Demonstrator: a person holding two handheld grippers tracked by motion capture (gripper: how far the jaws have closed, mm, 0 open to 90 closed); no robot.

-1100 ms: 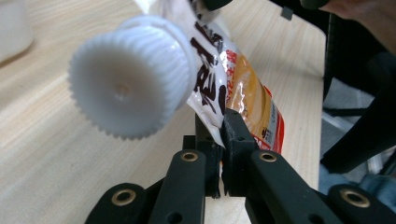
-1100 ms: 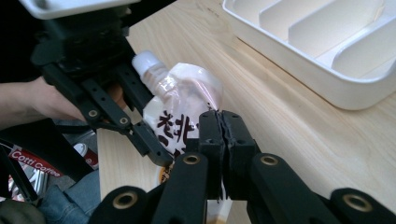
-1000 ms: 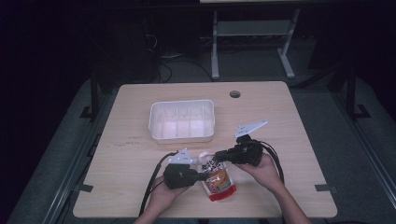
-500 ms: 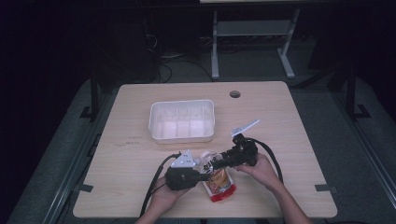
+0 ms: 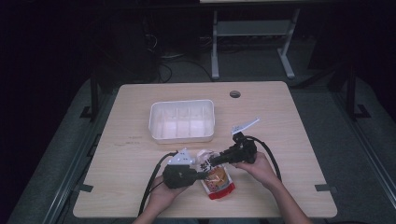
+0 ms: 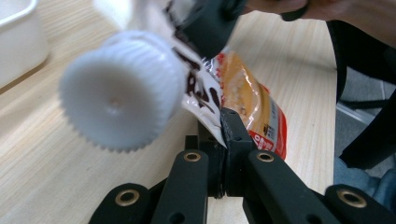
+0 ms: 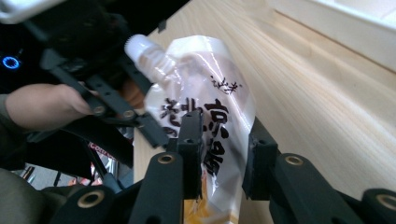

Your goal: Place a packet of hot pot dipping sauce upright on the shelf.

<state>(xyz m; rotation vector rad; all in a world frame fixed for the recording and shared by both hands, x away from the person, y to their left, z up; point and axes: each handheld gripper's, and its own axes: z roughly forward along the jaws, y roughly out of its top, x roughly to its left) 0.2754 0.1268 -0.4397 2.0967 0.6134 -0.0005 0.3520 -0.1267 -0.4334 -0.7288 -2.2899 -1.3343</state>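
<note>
At lower centre of the bench (image 5: pixel 289 140), you are clamping the left gripper (image 5: pixel 201 176) on the spouted pouch (image 5: pixel 217 179); the right gripper (image 5: pixel 214 161), jaws closing around it, likely reaching next for the cap (image 6: pixel 122 88).

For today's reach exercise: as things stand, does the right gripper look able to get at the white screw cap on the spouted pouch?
Probably yes. The left gripper is clamped on the pouch's edge, leaving the cap uncovered. The right gripper has just been closing around the pouch's body below the spout, so a short move up should reach it.
</note>
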